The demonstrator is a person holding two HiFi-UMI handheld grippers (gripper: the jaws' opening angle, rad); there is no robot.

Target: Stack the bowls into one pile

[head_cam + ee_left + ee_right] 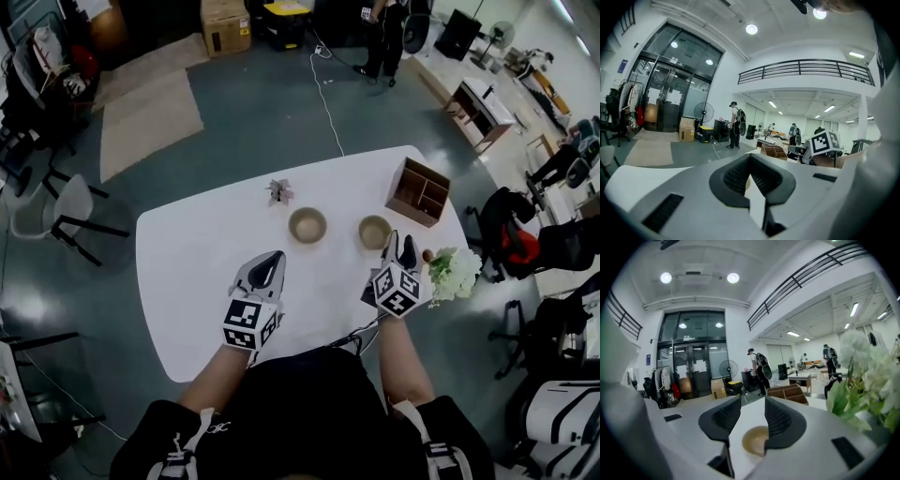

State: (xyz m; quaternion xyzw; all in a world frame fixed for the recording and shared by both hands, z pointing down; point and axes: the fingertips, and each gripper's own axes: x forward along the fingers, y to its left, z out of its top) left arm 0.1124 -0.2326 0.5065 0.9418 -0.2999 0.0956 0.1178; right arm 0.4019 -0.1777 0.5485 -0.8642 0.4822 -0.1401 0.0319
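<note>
Two tan bowls stand apart on the white table [187, 281]: the left bowl [307, 226] near the middle, the right bowl [375, 232] beside it. My right gripper [400, 246] hovers just right of and nearer than the right bowl. Its jaws are open with nothing between them, and in the right gripper view that bowl [754, 440] shows through the gap of the gripper [753, 401]. My left gripper [270, 259] sits nearer than the left bowl, apart from it. Its jaws [750, 157] meet at the tips and hold nothing.
A wooden organiser box [418, 190] stands at the table's far right. White flowers [456, 272] sit at the right edge, close to my right gripper. A small pinkish object [279, 191] lies beyond the left bowl. Chairs and a person stand around the room.
</note>
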